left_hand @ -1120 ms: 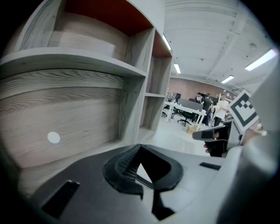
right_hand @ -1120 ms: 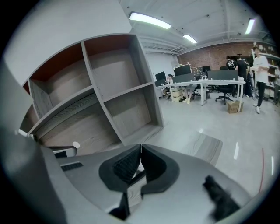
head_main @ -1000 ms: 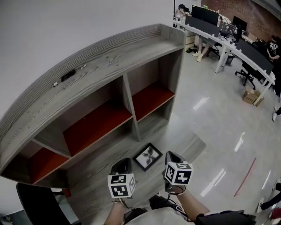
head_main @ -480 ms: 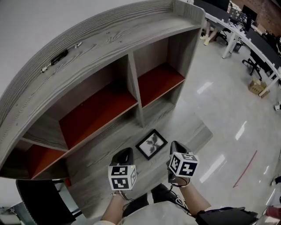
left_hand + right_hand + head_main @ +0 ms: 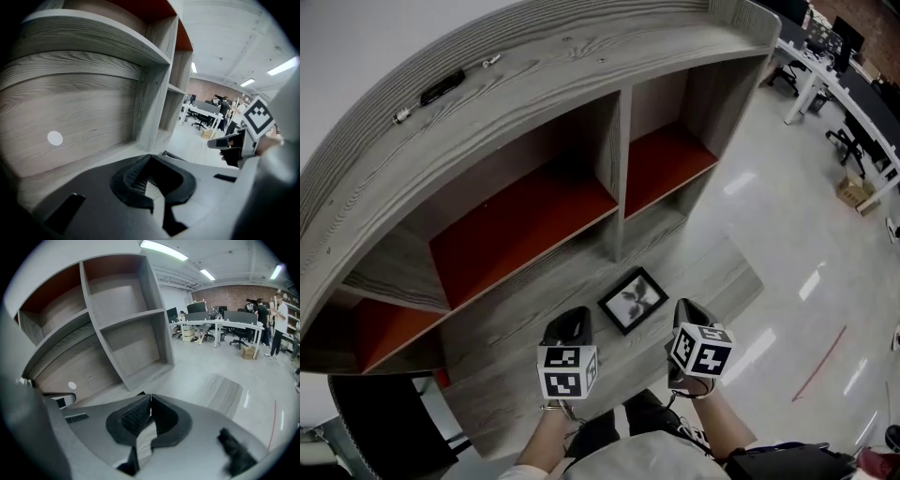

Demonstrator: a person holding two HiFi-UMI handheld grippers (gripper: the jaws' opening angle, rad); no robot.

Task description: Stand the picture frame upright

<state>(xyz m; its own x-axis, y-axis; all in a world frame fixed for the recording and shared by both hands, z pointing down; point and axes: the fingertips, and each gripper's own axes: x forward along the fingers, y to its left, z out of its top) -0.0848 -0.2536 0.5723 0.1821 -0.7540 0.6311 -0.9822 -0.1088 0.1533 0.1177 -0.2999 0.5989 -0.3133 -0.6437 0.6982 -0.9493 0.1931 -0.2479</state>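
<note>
Over the last second I'm sinking lower with both hands, and the shelf is filling more of the head view than it was. The left tongs [image 5: 573, 319] and right tongs [image 5: 686, 309] are both closed, tips pinched together with nothing in them, and each one's own view is showing the same. So I'm only closing in and no grab has started. I'm guessing I'll have to open one pair before I can get under an edge.

The picture frame [image 5: 633, 300] is lying flat and face up, between the two tips and just past them, touching neither. It's sitting cornerwise on the low wooden base [image 5: 506, 347] in front of the shelf, same spot as a second ago, so standing it up isn't begun yet.

Materials-wise, the frame is a thin black square border round a pale print with a dark leafy shape. It's probably light, and slippy on its flat face. The base and the shelf unit [image 5: 534, 103] are showing grey wood grain, with blocky cubbies and red boards [image 5: 520, 225] inside. A little dark thing [image 5: 442, 86] is lying on top, but I can't tell what it is. Off to the right the glossy pale floor [image 5: 787, 234] is throwing reflections, with desks [image 5: 839, 89] way beyond.
</note>
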